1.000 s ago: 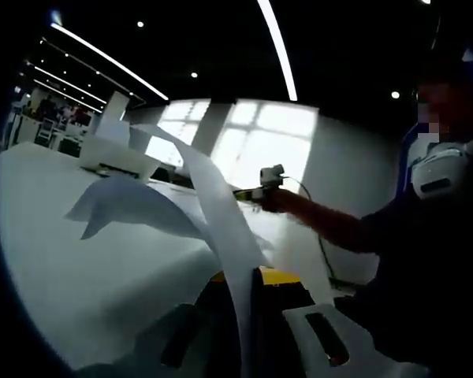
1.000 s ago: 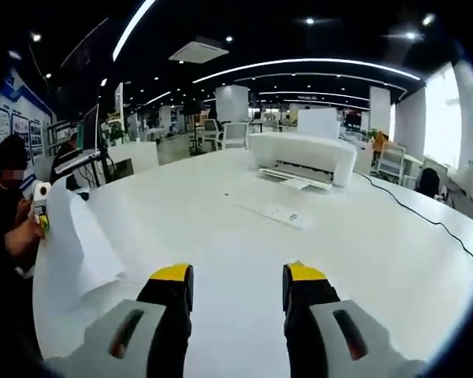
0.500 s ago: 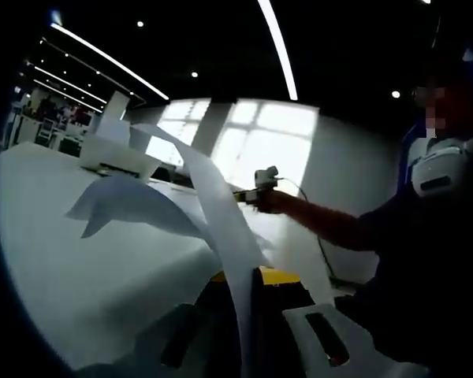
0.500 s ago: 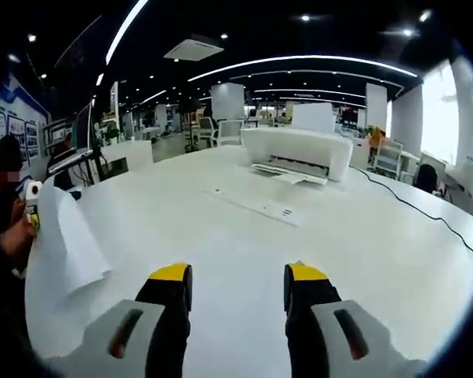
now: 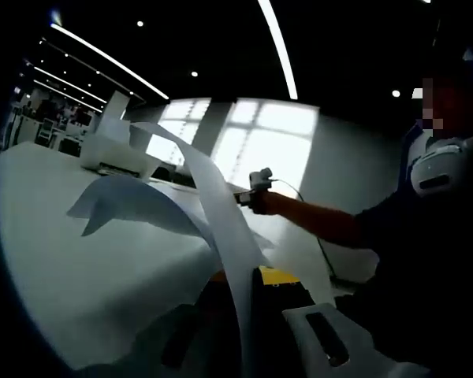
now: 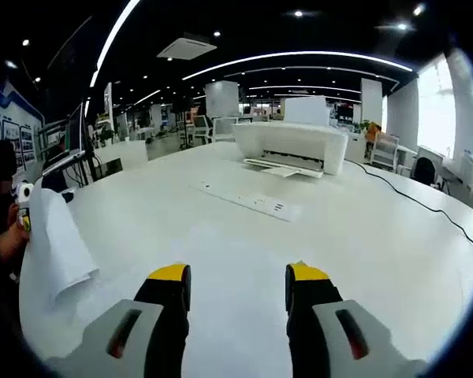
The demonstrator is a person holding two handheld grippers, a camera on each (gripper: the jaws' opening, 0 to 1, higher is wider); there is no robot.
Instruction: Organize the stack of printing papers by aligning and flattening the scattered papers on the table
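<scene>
Pale grey gripper (image 6: 236, 295) bodies — black jaws, yellow-tipped.

Both views skim low over one table (image 6: 363, 236) — facing opposite ways.

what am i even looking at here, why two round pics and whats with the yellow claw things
There is no robot here. A person holds a two-jaw gripper in each hand, and each gripper carries a fisheye camera that looks forward along its jaws. That is why there are two round pictures.

In the left gripper view, the left gripper is shut on sheets of white paper, which curl up off the white table. The other gripper, in the person's hand, comes in from the right.

In the right gripper view, the yellow-tipped jaws of the right gripper are apart and hold nothing. Beyond them the table carries a white printer, a flat power strip and a black cable. The curled paper shows again at the left edge.
</scene>
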